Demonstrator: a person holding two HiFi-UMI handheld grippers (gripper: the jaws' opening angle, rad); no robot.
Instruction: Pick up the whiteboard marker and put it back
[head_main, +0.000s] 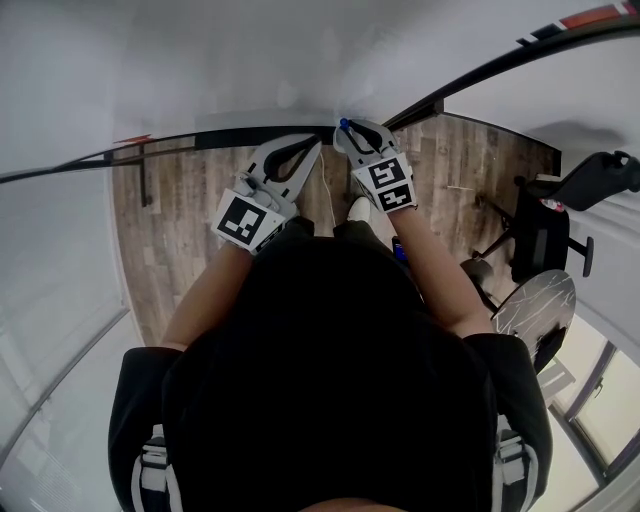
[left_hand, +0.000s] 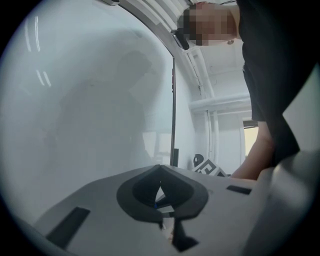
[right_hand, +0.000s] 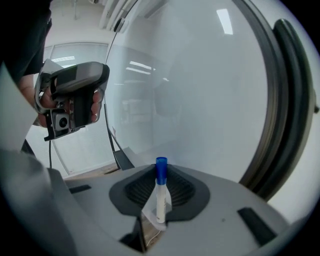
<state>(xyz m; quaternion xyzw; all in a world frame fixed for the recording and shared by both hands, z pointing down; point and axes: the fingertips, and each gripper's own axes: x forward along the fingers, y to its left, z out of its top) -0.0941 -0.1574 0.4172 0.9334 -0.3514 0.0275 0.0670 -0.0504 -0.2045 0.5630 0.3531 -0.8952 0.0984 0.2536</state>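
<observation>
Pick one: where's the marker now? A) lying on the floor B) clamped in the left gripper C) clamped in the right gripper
C: the blue-capped marker stands clamped between the jaws of the right gripper in its own view; the left gripper is shut on nothing.

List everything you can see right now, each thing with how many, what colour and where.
whiteboard marker: one, white body with blue cap, upright between the right gripper's jaws
whiteboard: one, white with a dark edge, right in front of both grippers
floor: wood-look brown planks, below the board
office chair: one, black, on the floor at the person's right
left gripper: one, grey with a black-and-white marker cube, raised beside the right one, jaws together on nothing
right gripper: one, grey with a black-and-white marker cube, raised at the board, jaws closed on the marker
person's top: black, fills the lower head view; bare forearms reach up to the grippers
</observation>
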